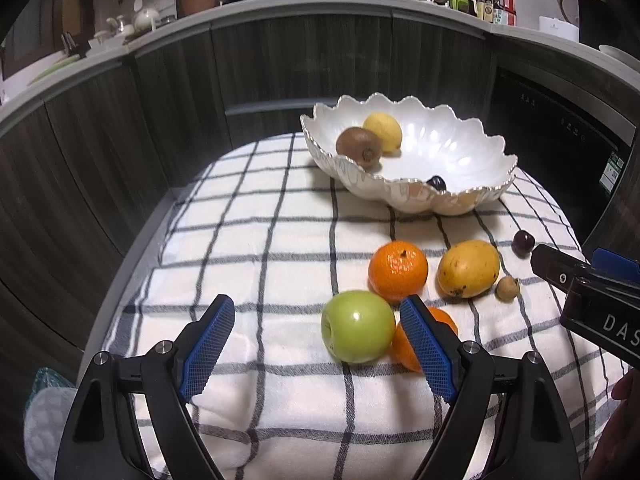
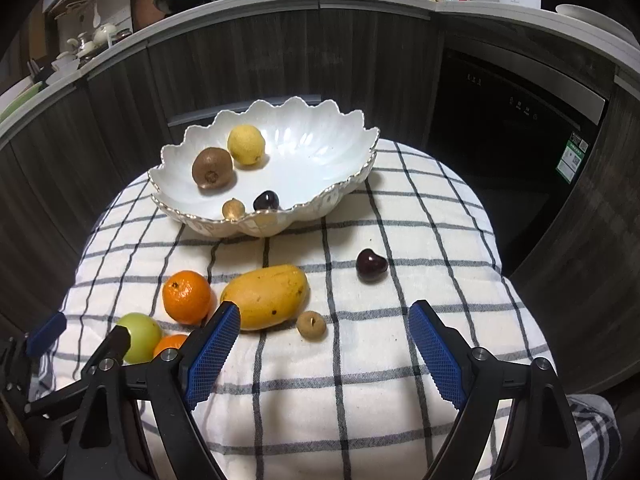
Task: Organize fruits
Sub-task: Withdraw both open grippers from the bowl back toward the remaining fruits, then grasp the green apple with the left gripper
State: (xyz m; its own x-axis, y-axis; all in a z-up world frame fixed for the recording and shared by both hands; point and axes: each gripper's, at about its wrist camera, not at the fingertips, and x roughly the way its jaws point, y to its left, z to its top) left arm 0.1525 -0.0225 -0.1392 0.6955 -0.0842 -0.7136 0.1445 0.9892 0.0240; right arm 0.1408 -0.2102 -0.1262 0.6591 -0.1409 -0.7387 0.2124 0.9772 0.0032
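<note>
Kitchen cabinets behind, checked cloth [image 2: 360, 400] over small counter, edges drop off close on left and right. Bare cloth in front of your right gripper [image 2: 324, 354]. Scalloped bowl [image 2: 336, 196] at far end holds kiwi [image 2: 212, 168], lemon [image 2: 246, 145], dark cherry [image 2: 266, 201], small brown fruit [image 2: 233, 208]. On cloth: mango [image 2: 266, 297], orange [image 2: 186, 297], green apple [image 1: 357, 326], second orange [image 1: 404, 346] behind it, loose cherry [image 2: 371, 265], little brown fruit [image 2: 311, 324]. Your left gripper [image 1: 318, 346] has fingers spread wide, holding nothing, apple just inside right finger. Right fingers wide too, gripping nothing.

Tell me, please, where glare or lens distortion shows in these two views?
Left wrist view: bright glare spots inside the white bowl, a highlight on the green apple, countertop bowed by the fisheye. Right wrist view: softer sheen in the bowl, same bowed counter, dark corners.
</note>
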